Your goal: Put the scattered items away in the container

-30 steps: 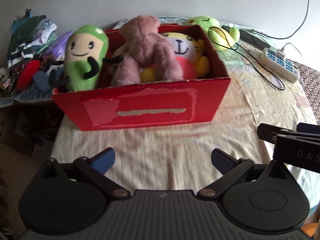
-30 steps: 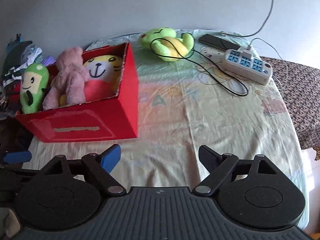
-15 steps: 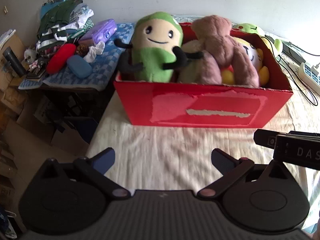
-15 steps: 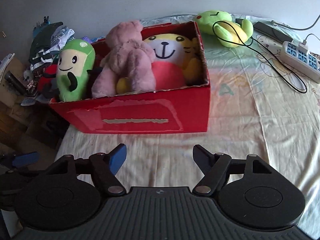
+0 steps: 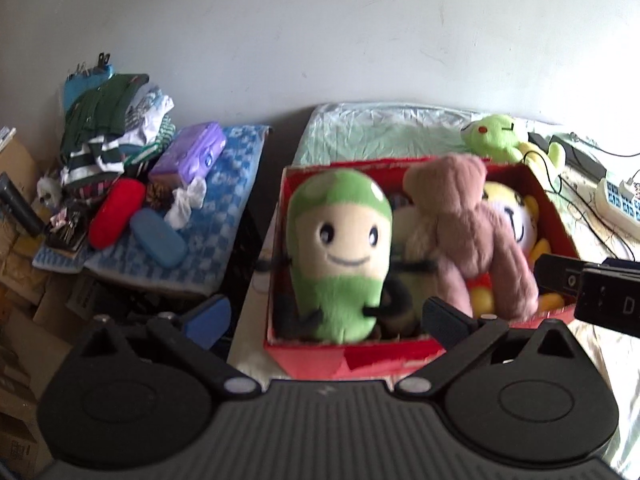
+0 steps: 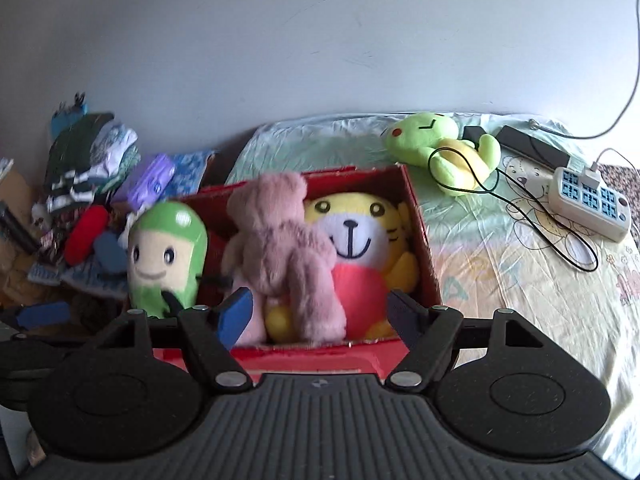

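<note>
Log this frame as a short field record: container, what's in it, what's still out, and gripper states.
container: red box on the bed sheet
inside: green bean plush, pink bear, yellow tiger plush
still out: green frog plush beyond the box, a black cable looped over it
left gripper: open, empty
right gripper: open, empty

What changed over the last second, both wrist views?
Both grippers closed in on the red box, now looking down into it. The left gripper and right gripper stay open and empty; the right one's jaws narrowed a little. The three plush toys stay in the box; the green frog plush still lies on the bedsheet.
</note>
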